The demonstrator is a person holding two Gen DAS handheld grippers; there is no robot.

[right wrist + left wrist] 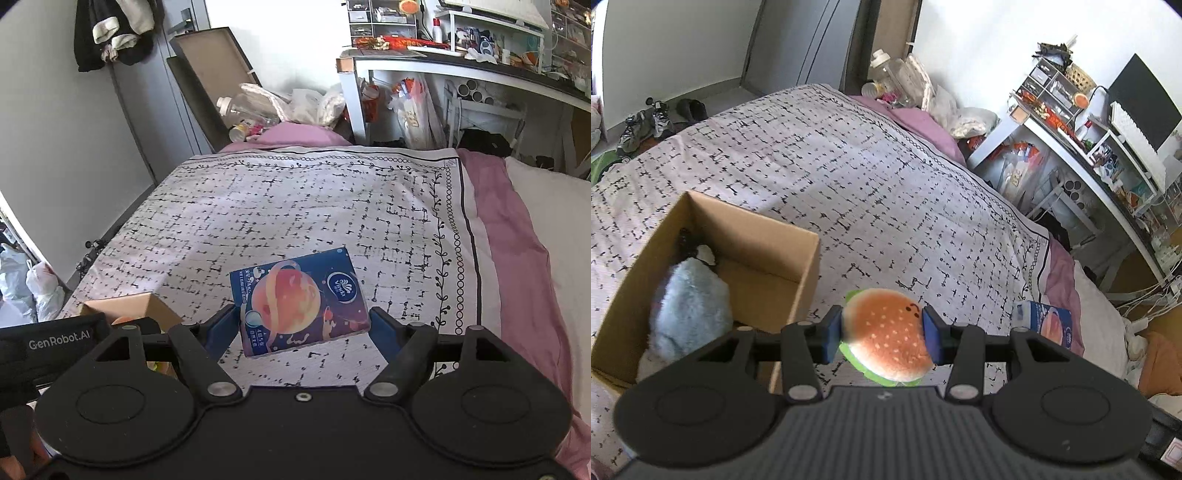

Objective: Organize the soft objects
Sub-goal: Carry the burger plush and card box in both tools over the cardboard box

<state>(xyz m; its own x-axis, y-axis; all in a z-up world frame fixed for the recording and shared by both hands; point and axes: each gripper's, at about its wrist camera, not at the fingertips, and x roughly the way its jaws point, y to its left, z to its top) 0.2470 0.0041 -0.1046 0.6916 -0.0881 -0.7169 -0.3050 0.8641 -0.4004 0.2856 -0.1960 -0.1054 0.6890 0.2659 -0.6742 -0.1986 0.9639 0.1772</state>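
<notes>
My left gripper point(882, 334) is shut on a plush hamburger point(886, 334) with a brown bun and green lettuce edge, held above the bed just right of an open cardboard box point(809, 266). A fluffy light-blue plush point(689, 302) lies inside the box. My right gripper point(303, 328) is open, its blue pads on either side of a blue tissue pack point(299, 299) with an orange planet print, which lies on the bedspread. The pack also shows in the left wrist view point(1047, 323). The box corner point(147, 306) and my left gripper's body show at the left of the right wrist view.
A checked white bedspread point(849, 177) covers the bed, with pink sheet point(517, 240) and pillow at its right. A cluttered white desk point(1108, 155) stands beyond the bed. Bottles and bags point(258, 107) crowd the far corner. Shoes point(646, 125) lie on the floor.
</notes>
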